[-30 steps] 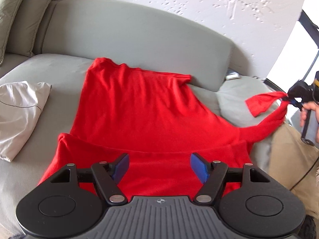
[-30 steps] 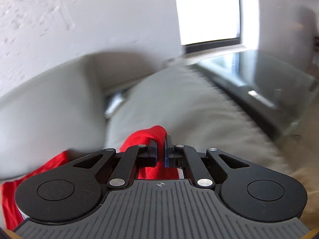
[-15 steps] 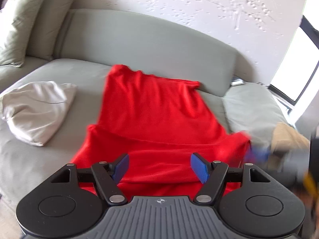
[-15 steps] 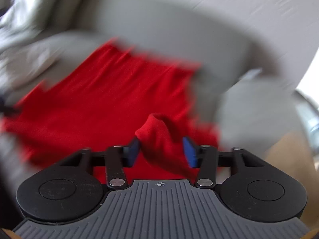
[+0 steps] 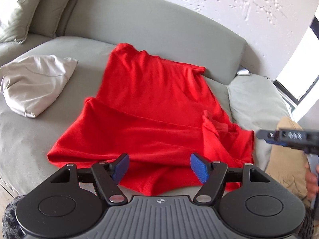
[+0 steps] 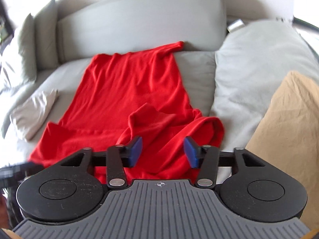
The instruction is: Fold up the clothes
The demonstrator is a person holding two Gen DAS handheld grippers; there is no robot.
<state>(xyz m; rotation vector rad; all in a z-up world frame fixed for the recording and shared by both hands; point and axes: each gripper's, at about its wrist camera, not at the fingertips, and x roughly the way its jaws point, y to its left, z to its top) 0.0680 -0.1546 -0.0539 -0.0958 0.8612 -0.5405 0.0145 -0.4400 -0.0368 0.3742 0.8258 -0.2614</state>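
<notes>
Sleeve dropped onto red garment (image 6: 127, 91), right hand-held gripper (image 6: 163, 151) just narrowed, spread empty, left hand-held gripper (image 5: 159, 168) spread, no writing readable

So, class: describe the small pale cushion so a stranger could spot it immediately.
Start at the grey sofa. On its seat, left of the red garment, lies the beige cushion. It alone is cream, crumpled and loose; the other cushions are grey-green.

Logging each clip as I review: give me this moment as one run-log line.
phase: sleeve fold | item: red garment flat on grey sofa | right tongs: just reopened, sleeve released | left tongs: open, empty
</notes>
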